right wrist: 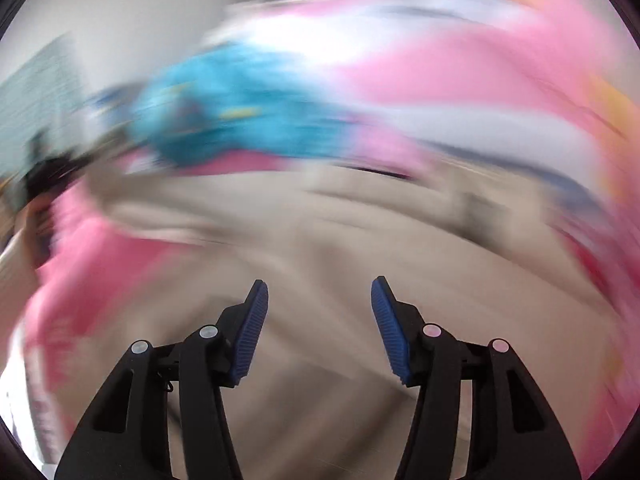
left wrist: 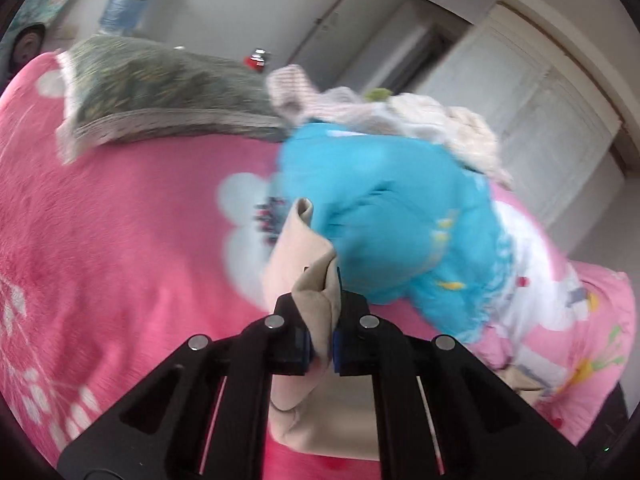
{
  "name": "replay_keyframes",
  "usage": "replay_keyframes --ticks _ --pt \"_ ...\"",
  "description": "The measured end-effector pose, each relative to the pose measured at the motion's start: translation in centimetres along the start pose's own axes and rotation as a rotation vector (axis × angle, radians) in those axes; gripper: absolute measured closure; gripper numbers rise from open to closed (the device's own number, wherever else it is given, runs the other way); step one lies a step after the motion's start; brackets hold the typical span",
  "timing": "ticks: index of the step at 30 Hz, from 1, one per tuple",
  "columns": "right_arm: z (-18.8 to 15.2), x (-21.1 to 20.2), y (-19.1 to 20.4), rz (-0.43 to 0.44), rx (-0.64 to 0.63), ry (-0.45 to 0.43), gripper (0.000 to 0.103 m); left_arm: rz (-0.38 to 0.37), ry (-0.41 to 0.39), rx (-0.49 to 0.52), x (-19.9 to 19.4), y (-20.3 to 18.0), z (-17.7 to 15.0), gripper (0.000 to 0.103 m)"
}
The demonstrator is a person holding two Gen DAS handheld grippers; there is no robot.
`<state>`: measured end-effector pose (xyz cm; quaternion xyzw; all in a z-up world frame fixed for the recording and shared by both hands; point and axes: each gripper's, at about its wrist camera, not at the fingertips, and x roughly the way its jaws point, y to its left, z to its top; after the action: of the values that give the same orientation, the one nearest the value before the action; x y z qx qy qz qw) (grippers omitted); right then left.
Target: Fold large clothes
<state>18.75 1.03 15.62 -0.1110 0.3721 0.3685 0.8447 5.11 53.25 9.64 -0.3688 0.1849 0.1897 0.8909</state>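
L gripper (left wrist: 322, 312) pinches a beige garment (left wrist: 300, 248) over a pink bed; R gripper (right wrist: 316, 320) gapes empty.

L wrist view: soft matte beige cloth bunched into a folded peak betw. the closed blue pads; fuzzy pink blanket (left wrist: 120, 232) w/ white blotches; crumpled turquoise garment (left wrist: 380, 200) just behind; grey-green pillow (left wrist: 160, 92); pale clothes heap (left wrist: 420, 120); white wardrobe doors (left wrist: 520, 100).
R wrist view: heavy blur; ribbed blue pads (right wrist: 252, 328) well apart, nothing betw. them; beige cloth (right wrist: 320, 232) spreads below, turquoise smear (right wrist: 240, 120) and pink beyond.
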Motion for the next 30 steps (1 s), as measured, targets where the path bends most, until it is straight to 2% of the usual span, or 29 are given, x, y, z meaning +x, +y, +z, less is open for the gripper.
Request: replay_keyframes --ticks 1,2,3,6,7,11,12,13,14,16,18,22,26,30 --pt "1.5 2.3 4.1 0.075 -0.074 0.021 0.049 -0.013 0.010 0.002 -0.2 -1.2 0.2 0.096" --pt "2.6 4.4 7.9 0.110 -0.141 0.028 0.045 -0.026 0.023 0.010 -0.4 -2.4 0.4 0.096" --pt "3.4 6.1 10.9 0.124 -0.189 0.035 0.041 -0.034 0.030 0.020 -0.9 -3.2 0.4 0.096" --pt "5.4 10.9 19.6 0.162 -0.286 0.025 0.041 -0.069 0.048 0.070 -2.3 -6.2 0.5 0.096" --pt "6.0 11.7 21.5 0.189 -0.269 0.003 0.041 -0.082 0.055 0.081 -2.9 -7.2 0.5 0.096" --pt "7.6 12.8 24.5 0.286 -0.121 -0.085 0.039 -0.130 0.100 0.120 -4.5 -10.2 0.6 0.096" --pt "7.9 12.7 24.8 0.285 -0.106 -0.106 0.048 -0.134 0.104 0.142 -5.0 -11.2 0.6 0.096" --pt "8.0 12.6 24.9 0.281 -0.095 -0.123 0.063 -0.140 0.103 0.164 -5.5 -12.1 0.5 0.096" --pt "8.3 12.4 24.7 0.269 -0.074 -0.128 0.095 -0.142 0.104 0.193 -5.8 -13.2 0.4 0.096" --pt "8.3 11.2 23.3 0.267 -0.022 -0.162 0.096 -0.147 0.091 0.244 -6.3 -15.1 0.0 0.096" --pt "8.4 9.9 21.9 0.210 -0.003 -0.215 0.096 -0.160 0.087 0.282 -6.1 -17.1 -0.4 0.096" --pt "7.8 7.8 16.9 0.204 0.099 -0.233 0.096 -0.212 0.114 0.316 -4.7 -22.0 -2.2 0.096" --pt "7.1 6.1 11.0 0.227 0.243 -0.235 0.096 -0.277 0.158 0.390 -2.4 -29.4 -5.5 0.096" --pt "5.5 3.6 3.9 0.193 0.368 -0.255 0.093 -0.354 0.196 0.492 -0.6 -36.7 -9.7 0.096"
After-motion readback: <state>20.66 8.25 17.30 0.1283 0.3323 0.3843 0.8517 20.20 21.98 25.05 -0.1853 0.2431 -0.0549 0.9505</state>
